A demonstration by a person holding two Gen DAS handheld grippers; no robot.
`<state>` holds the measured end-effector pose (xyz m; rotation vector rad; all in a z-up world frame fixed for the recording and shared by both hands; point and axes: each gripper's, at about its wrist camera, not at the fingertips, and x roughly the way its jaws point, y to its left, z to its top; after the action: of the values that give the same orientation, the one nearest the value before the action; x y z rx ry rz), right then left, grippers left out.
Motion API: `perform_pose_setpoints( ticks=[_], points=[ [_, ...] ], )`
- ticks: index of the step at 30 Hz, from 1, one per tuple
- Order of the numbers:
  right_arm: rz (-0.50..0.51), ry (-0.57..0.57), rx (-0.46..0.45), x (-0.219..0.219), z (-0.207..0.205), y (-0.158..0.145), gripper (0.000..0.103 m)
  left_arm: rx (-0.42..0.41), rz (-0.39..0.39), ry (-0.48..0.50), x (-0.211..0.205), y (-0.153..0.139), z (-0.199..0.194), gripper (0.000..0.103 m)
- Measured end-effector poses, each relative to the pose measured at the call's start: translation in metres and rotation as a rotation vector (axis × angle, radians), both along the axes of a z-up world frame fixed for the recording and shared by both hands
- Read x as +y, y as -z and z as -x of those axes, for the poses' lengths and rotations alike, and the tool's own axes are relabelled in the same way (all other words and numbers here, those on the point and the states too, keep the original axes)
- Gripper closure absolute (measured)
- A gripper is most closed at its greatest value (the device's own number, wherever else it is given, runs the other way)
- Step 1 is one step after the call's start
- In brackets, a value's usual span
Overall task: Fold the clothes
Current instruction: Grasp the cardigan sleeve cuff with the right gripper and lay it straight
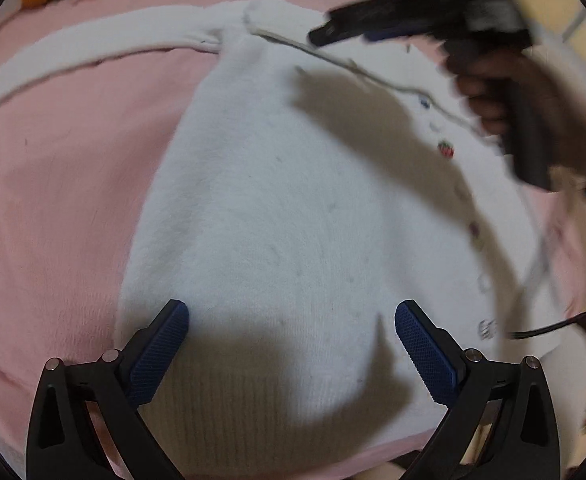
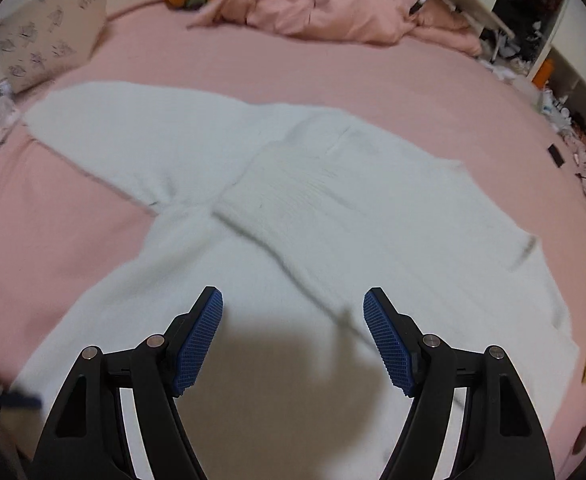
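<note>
- A pink bedsheet (image 2: 333,80) is being covered by a white sweater (image 1: 285,208) (spread flat).
- The left gripper (image 1: 292,344) is being held spread above its hem.
- The right gripper (image 2: 293,332) is being held agape, empty.

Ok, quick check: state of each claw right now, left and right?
Left claw: open, empty, above the white sweater.
Right claw: open, empty, over the same sweater.

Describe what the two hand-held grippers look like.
Each hand-held gripper, left and right, has black angular plastic arms with silver pivot pins and two fingers faced with blue cross-hatched pads. The person's hand wraps a black handle; a dark sleeve shows.
</note>
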<state>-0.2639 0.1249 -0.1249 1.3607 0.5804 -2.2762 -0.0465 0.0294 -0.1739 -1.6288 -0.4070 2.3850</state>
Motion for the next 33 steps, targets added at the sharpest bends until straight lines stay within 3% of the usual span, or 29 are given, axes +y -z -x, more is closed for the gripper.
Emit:
perform_pose_setpoints(
  ticks=[4, 7, 9, 10, 11, 14, 16, 20, 25, 28, 33],
  points=[
    [-0.056, 0.041, 0.000, -0.012, 0.030, 0.025, 0.030, 0.002, -0.093, -0.042, -0.013, 0.003, 0.000, 0.001],
    [0.047, 0.112, -0.032, 0.010, 0.037, 0.020, 0.031, 0.003, -0.159, -0.073, -0.022, 0.004, -0.001, 0.001],
    [0.116, 0.159, -0.053, 0.024, 0.041, 0.016, 0.052, 0.004, -0.163, -0.076, -0.021, 0.004, -0.001, 0.001],
    [0.150, 0.183, -0.064, 0.031, 0.044, 0.015, 0.078, 0.005, -0.159, -0.075, -0.021, 0.004, -0.002, 0.001],
    [0.185, 0.207, -0.074, 0.039, 0.046, 0.013, 0.091, 0.007, -0.151, -0.071, -0.018, 0.005, -0.003, 0.001],
    [0.288, 0.278, -0.106, 0.060, 0.053, 0.008, 0.091, 0.012, -0.112, -0.052, -0.012, 0.004, -0.004, 0.001],
    [0.344, 0.337, -0.074, 0.091, 0.050, -0.003, 0.092, 0.016, -0.076, -0.033, -0.007, 0.003, -0.005, 0.001],
    [0.435, 0.528, 0.019, 0.183, 0.038, -0.033, 0.092, 0.024, 0.001, 0.004, 0.004, 0.003, -0.008, 0.001],
    [0.352, 0.768, 0.137, 0.344, 0.011, -0.061, 0.092, 0.033, 0.111, 0.046, 0.016, 0.005, -0.011, 0.001],
    [0.240, 0.892, 0.213, 0.443, -0.024, -0.077, 0.092, 0.035, 0.169, 0.059, 0.020, 0.004, -0.014, 0.001],
    [0.118, 1.108, 0.298, 0.585, -0.079, -0.082, 0.092, 0.033, 0.198, 0.050, 0.032, 0.003, -0.010, 0.001]
  ],
)
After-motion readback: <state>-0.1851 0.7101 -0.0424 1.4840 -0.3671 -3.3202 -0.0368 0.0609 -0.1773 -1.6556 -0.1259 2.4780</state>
